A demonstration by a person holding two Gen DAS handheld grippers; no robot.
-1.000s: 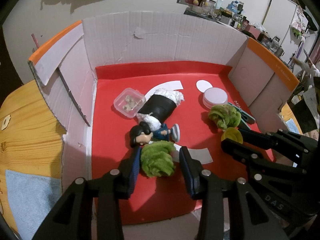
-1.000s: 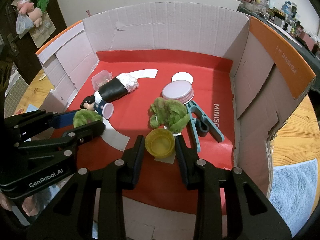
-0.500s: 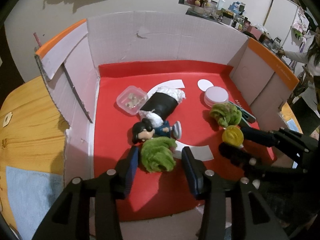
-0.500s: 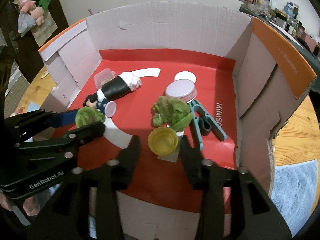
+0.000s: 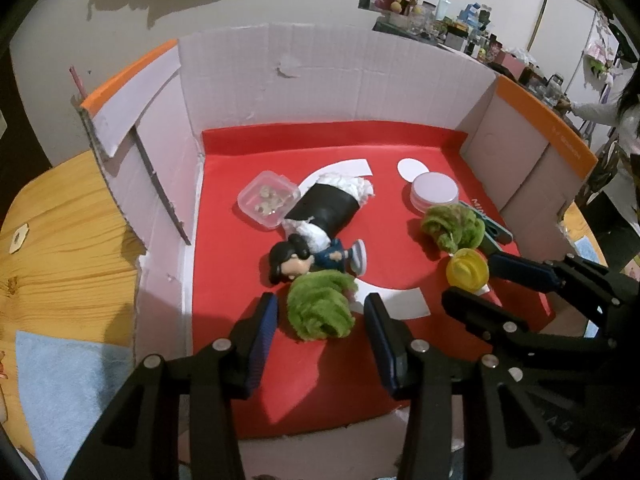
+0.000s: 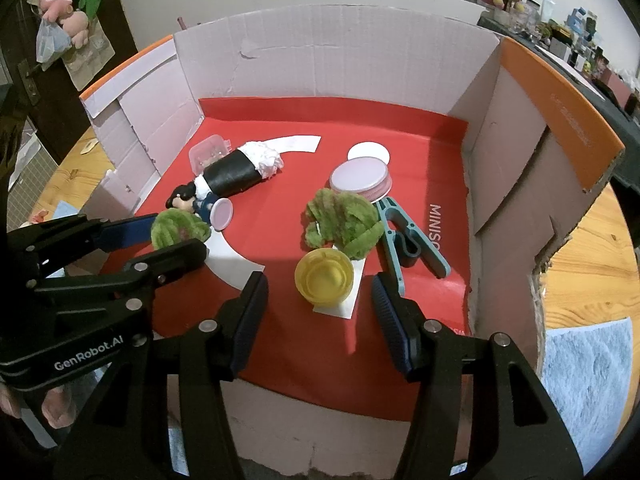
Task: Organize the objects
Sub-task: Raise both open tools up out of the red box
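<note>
Hovering now: we hold both grippers over the near edge of the open cardboard box (image 6: 360, 52) with the red liner (image 6: 280, 216), each straddling one object that lies loose on it.
Left gripper (image 5: 318, 320): fingers spread, with the near green fuzzy ball (image 5: 320, 308) between them; we see a gap on each side, so nothing is pinched.
Right gripper (image 6: 320, 296): fingers spread around the yellow cap (image 6: 324, 278), pads clear of its rim.
Yellow cap: small, round, hollow side up, sitting on a white paper patch near the front of the box, just beside the second green fuzzy ball (image 6: 340, 220).
Green balls: soft, shaggy, irregular; we judge they will squash and spring under a pinch.
Neighbours: the doll figure (image 5: 312, 256) touches the near ball on its far side; the teal clip (image 6: 408, 240) and the pink lid (image 6: 360, 176) lie right of centre; the clear case (image 5: 268, 198) sits far left.
Risk, left: dragging the ball could snag the doll.
Risk, right: the smooth cap could skid or tip if we close off-centre, or the loose paper could come along.
</note>
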